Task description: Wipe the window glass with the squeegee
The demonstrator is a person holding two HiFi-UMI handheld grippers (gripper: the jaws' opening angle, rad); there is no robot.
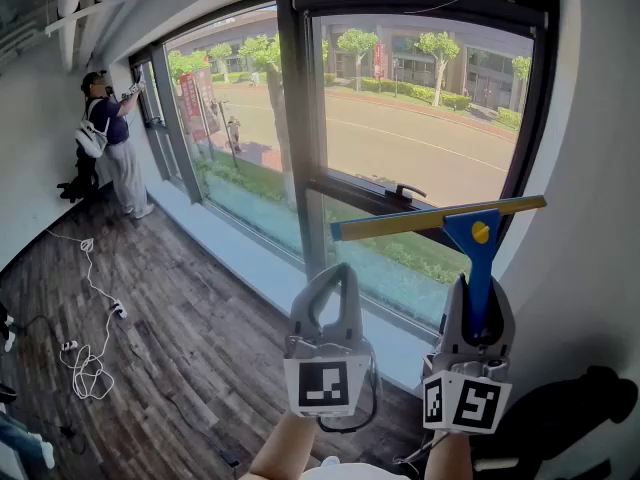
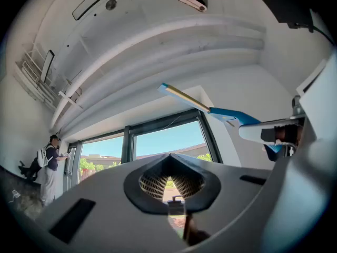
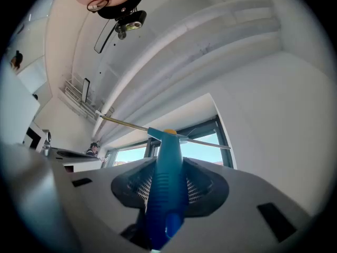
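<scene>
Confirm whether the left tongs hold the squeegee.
No, the left tongs are shut on nothing; the squeegee is clamped in the right tongs.

Only window handle (image 1: 405, 190) interrupts the glass (image 1: 420, 128)

A person (image 1: 112, 138) with a white backpack (image 1: 92, 140) at far left, loose white cables (image 1: 88, 353) on the dark wood floor (image 1: 180, 348)

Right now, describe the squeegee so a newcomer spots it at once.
Start at the big black-framed window. In front of its right pane, the right gripper clamps a blue-handled plastic squeegee upright. Its long yellow crossbar blade sets it apart; the left gripper beside it holds nothing.
</scene>
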